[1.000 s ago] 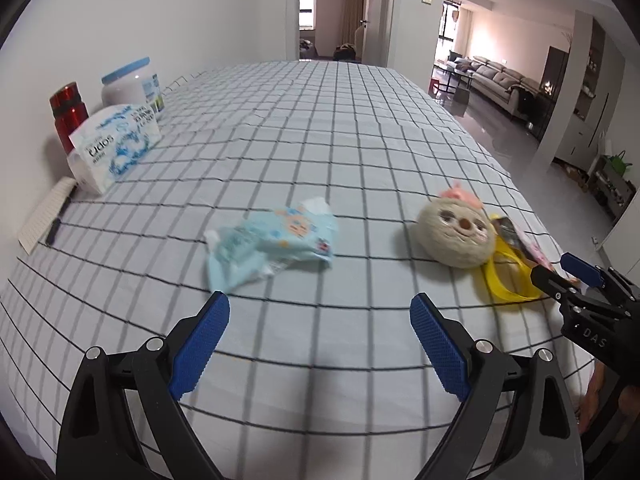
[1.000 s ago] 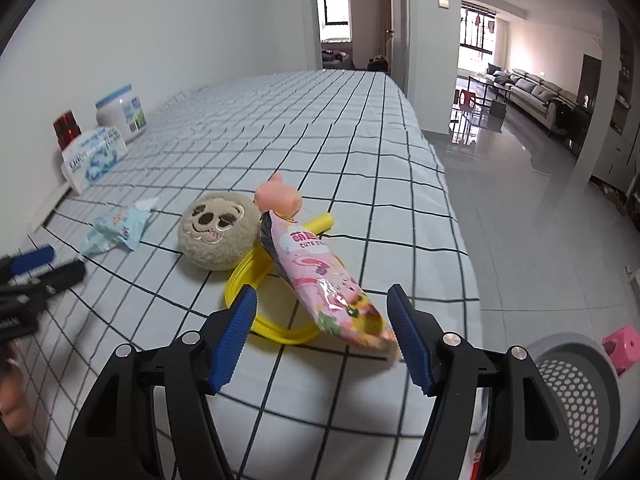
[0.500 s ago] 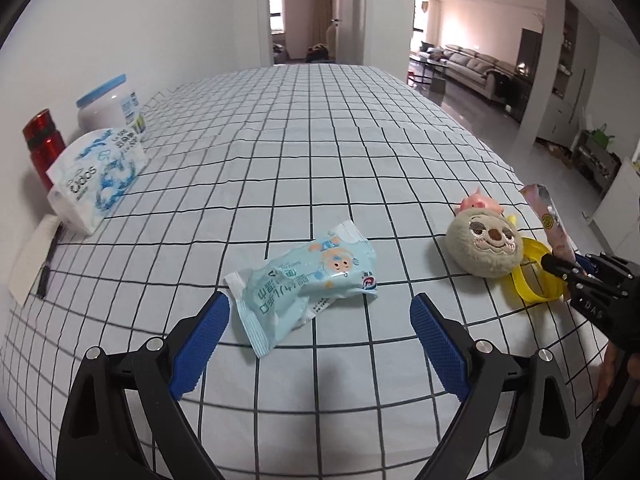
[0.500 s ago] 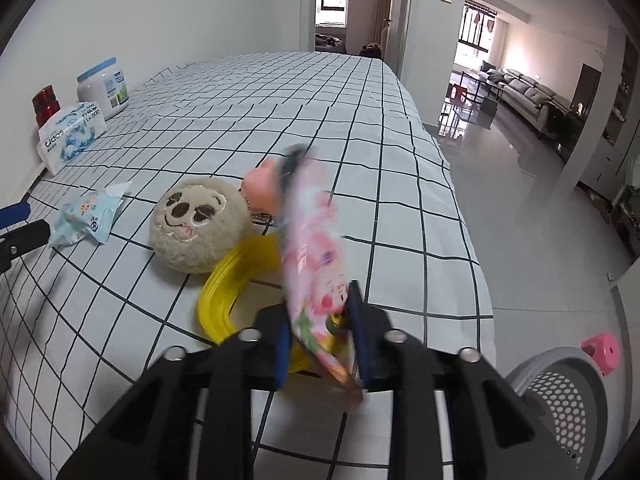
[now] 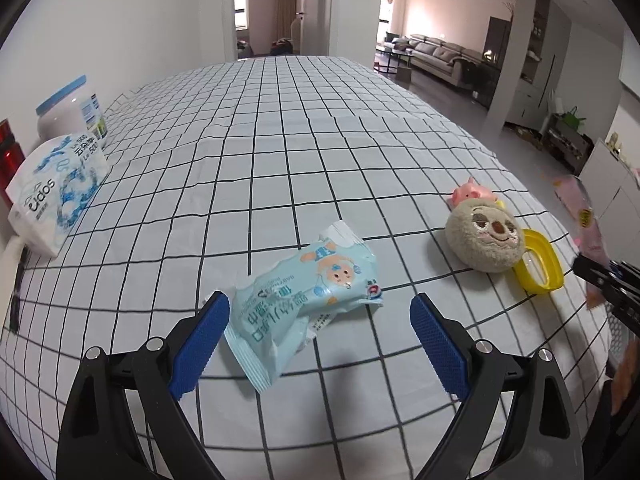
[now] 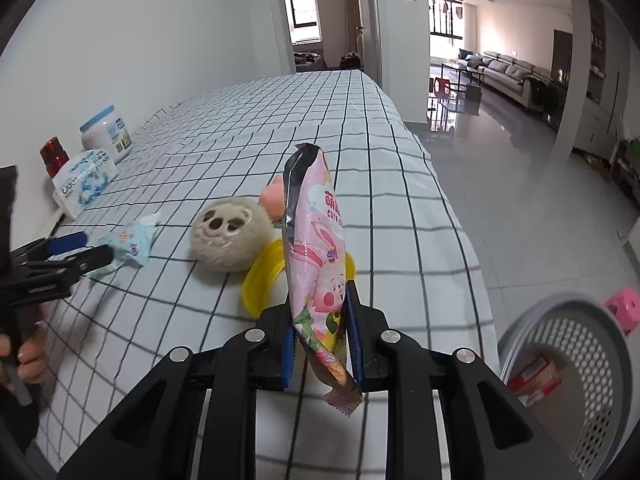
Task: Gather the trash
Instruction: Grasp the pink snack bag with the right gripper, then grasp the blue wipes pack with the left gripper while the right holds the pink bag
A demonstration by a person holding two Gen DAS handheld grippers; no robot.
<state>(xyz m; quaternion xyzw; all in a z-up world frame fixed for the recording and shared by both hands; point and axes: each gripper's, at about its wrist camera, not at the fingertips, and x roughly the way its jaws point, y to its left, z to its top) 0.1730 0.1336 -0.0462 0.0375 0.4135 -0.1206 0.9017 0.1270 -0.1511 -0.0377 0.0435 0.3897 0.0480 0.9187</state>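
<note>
A light blue snack wrapper [image 5: 308, 300] lies on the checked tablecloth, between the tips of my open left gripper [image 5: 319, 316] and just ahead of them; it also shows in the right wrist view [image 6: 130, 242]. My right gripper [image 6: 320, 328] is shut on a pink snack wrapper [image 6: 316, 248] and holds it upright above the table's right edge; the pink wrapper also shows at the right of the left wrist view [image 5: 580, 216]. A grey perforated waste basket [image 6: 576, 364] stands on the floor at the lower right, with a red packet inside.
A round plush toy [image 5: 486, 240], a small pink pig figure [image 5: 468, 194] and a yellow ring [image 5: 538, 266] lie near the table's right edge. A tissue pack [image 5: 56, 192], a white jar [image 5: 70, 112] and a red bottle [image 5: 10, 156] stand along the left wall.
My right gripper has closed on the pink wrapper and lifted it off the table. My left gripper has moved forward so the blue wrapper now sits between its fingertips.
</note>
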